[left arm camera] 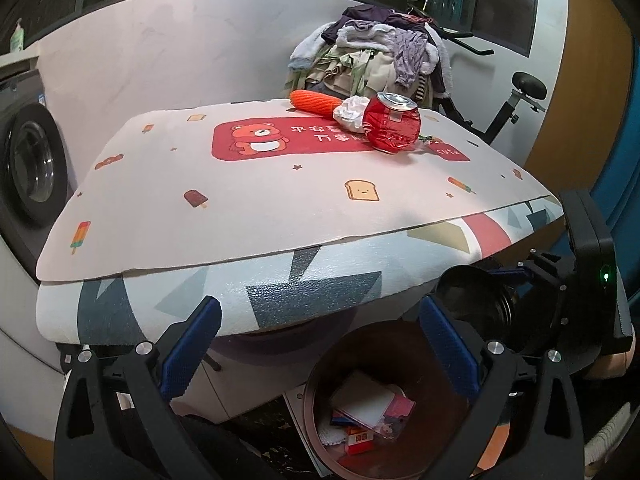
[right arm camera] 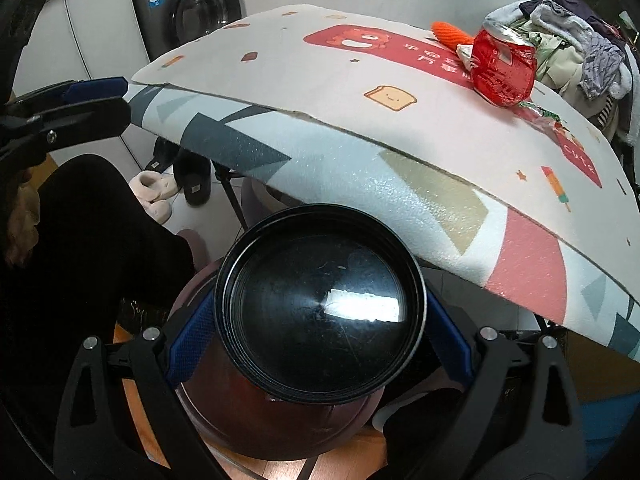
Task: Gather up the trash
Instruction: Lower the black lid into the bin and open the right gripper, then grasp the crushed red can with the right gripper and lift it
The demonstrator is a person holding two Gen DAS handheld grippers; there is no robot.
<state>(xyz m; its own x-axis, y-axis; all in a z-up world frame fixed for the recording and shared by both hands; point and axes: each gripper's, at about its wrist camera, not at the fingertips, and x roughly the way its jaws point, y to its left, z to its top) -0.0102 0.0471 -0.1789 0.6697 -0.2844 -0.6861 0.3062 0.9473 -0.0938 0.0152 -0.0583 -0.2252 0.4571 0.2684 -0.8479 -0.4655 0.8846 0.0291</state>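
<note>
On the bear-print mat at the table's far right lie a crushed red can, a crumpled white paper, an orange foam net and a small wrapper. Under the table's near edge stands a brown trash bin holding cartons and paper. My left gripper hangs open and empty over the bin. My right gripper is shut on a black round bowl, its blue pads against the sides, just above the bin. The bowl also shows in the left wrist view.
A pile of laundry rises behind the table, with an exercise bike to its right. A washing machine stands on the left. Slippers lie on the floor under the table beside a person's dark-clothed leg.
</note>
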